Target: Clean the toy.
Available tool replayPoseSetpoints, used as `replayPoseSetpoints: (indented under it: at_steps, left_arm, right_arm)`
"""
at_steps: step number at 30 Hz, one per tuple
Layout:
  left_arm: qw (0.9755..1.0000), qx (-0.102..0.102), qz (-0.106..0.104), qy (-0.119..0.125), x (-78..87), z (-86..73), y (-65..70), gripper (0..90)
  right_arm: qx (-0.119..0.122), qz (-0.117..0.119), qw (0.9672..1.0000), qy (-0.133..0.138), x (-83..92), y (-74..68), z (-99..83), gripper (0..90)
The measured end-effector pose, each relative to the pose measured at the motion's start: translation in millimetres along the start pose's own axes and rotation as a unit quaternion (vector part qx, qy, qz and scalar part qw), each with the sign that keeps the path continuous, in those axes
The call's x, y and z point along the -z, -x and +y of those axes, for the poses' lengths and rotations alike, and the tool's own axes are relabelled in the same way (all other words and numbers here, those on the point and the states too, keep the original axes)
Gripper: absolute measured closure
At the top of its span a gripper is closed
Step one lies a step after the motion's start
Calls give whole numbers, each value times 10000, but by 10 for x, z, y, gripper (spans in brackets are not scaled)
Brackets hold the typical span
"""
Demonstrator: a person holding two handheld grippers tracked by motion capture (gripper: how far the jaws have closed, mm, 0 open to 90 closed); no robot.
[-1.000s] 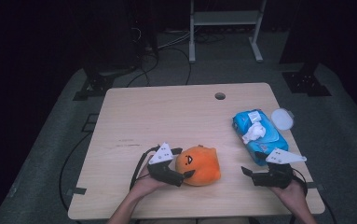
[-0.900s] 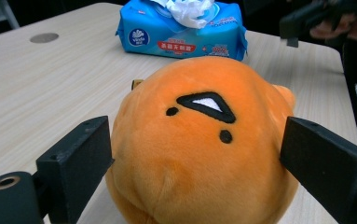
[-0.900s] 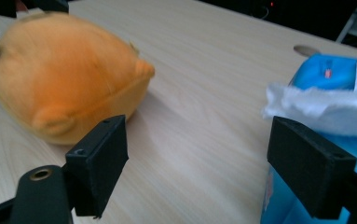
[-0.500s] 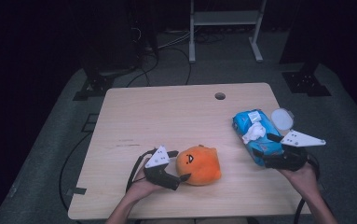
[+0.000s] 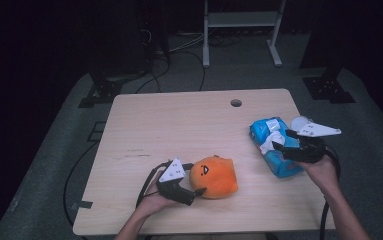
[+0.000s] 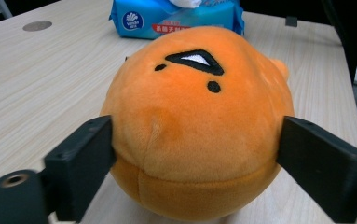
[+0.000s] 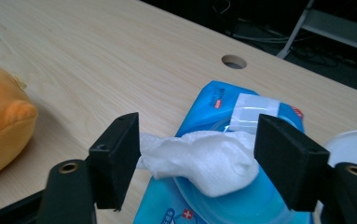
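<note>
Two grips forming: left gripper (image 6: 190,154) fingers have just been closing, clenched on orange plush (image 6: 197,121); right gripper (image 7: 197,161) fingers, also closing, straddle the wipe (image 7: 204,161) unpinched; pulling it from the blue pack (image 5: 274,150) remains.

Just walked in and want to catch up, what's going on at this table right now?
A person works at a wooden table with a gripper in each hand. The left gripper has its jaws around an orange plush toy, pressing its sides and closing further. The right gripper sits over a blue wet-wipe pack, jaws straddling the white wipe sticking out of it; they have just been closing but do not yet pinch it.
</note>
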State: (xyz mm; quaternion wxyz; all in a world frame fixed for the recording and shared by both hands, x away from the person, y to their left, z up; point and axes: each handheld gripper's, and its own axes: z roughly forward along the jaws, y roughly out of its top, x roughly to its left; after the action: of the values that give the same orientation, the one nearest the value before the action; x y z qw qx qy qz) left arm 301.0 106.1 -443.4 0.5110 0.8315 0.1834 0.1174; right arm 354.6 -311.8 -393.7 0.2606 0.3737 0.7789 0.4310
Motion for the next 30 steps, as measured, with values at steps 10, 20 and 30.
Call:
replayPoseSetpoints:
  at_steps: [10, 20, 30]
  left_arm:
    - [10000, 28, -35, -81, -33, -41, 0, 155]
    - [10000, -16, -15, -87, -43, -55, 15, 146]
    - [10000, 17, -27, -36, -43, -80, 3, 144]
  right_arm:
    - [-194, -218, 9972, -684, -404, 82, -78, 435]
    - [-332, -335, 9957, -798, -474, 108, -149, 680]
    - [-519, -226, 9960, -686, -394, 137, -192, 834]
